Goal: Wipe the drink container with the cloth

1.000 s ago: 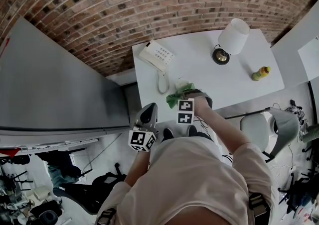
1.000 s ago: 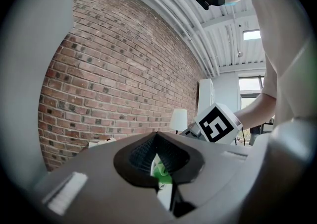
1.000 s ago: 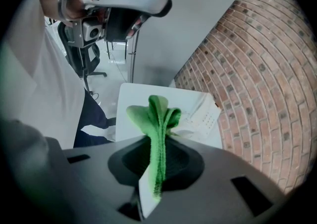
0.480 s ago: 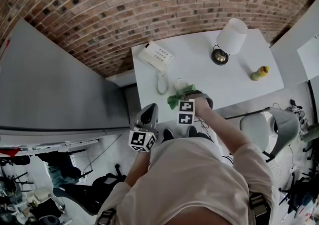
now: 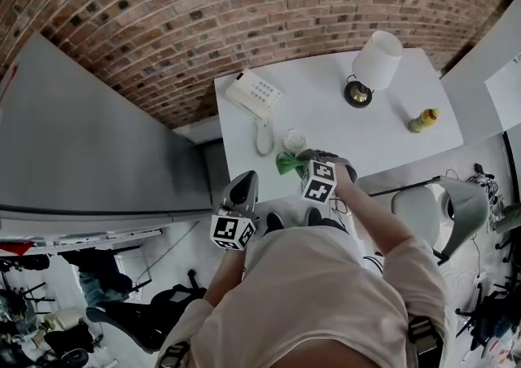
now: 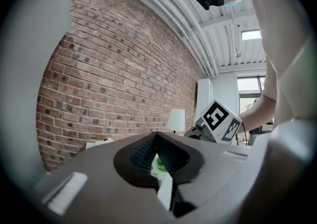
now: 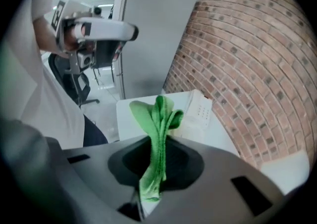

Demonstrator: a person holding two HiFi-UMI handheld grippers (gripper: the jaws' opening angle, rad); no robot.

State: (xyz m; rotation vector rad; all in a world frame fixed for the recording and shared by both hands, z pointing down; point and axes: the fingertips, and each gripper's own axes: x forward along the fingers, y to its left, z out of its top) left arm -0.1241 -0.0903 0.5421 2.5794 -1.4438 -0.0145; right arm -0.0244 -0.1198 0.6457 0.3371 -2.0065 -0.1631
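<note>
1. Right gripper [image 7: 157,141]: the jaws are being pressed together on a green cloth [image 7: 158,111]. Folds of it are standing up past the tips, and a tail is hanging back between the jaws.
2. Left gripper [image 6: 156,136]: the jaw tips are being seen to meet, with nothing gripped. A white sliver with a green spot is showing low in the gap; what it is cannot be told.
3. In the head view the left gripper is being held off the front edge of the white table [image 5: 391,138], over the floor.
4. Cup [image 5: 294,139]: pale, being seen standing on the table near its front edge. The cloth is being held just beside it on the near side; contact cannot be confirmed.
5. A white phone [image 5: 254,95] is being seen lying left of the cup, toward the back.
6. A lamp [image 5: 378,61] is being seen standing at the back right. A yellow bottle [image 5: 426,120] is being seen at the right end, well apart from the cup.
7. A brick wall [image 5: 269,8] is being seen behind the table, and a grey panel [image 5: 89,138] to its left.
</note>
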